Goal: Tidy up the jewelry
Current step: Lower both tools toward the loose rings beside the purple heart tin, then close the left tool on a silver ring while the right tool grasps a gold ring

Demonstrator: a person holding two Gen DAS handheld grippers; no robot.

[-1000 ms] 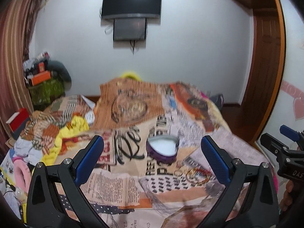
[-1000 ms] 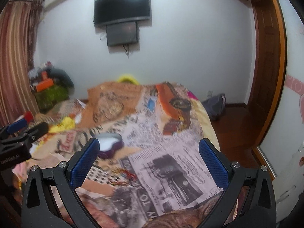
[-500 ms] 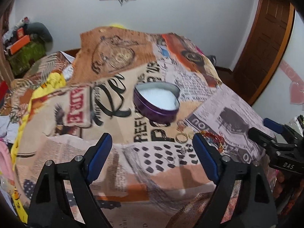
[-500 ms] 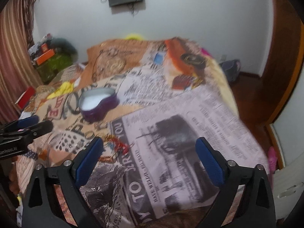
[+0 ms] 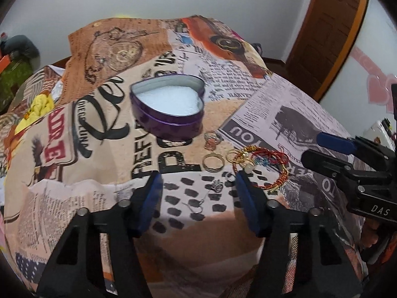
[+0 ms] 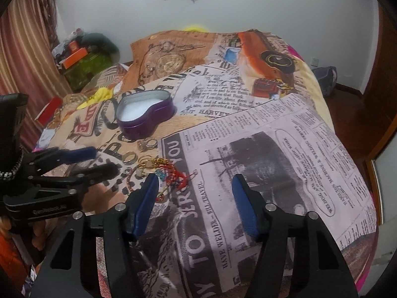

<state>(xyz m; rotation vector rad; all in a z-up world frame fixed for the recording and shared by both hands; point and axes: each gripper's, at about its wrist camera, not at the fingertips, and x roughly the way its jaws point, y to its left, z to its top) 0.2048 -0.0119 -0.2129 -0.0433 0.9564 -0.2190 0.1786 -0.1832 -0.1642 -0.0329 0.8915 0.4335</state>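
An open purple heart-shaped tin (image 5: 168,106) with white lining sits on the printed bedspread; it also shows in the right wrist view (image 6: 144,114). In front of it lie loose jewelry: a gold ring (image 5: 212,163), a stone ring (image 5: 212,139), a red and gold bracelet (image 5: 268,166), small earrings (image 5: 218,186). My left gripper (image 5: 198,186) is open and empty, low over the earrings. My right gripper (image 6: 196,188) is open and empty, just right of the bracelet (image 6: 168,173). The right gripper also shows in the left wrist view (image 5: 347,159).
The bed is covered by a newspaper-print spread (image 6: 273,149). Piled clothes and boxes (image 6: 82,57) lie at the left by a striped curtain. A wooden door (image 5: 330,24) stands at the right. The bed edge drops off to the right (image 6: 359,173).
Both grippers have dropped and moved forward toward the jewelry, tilting down; the tin and rings now look much closer. Both stay open and empty.
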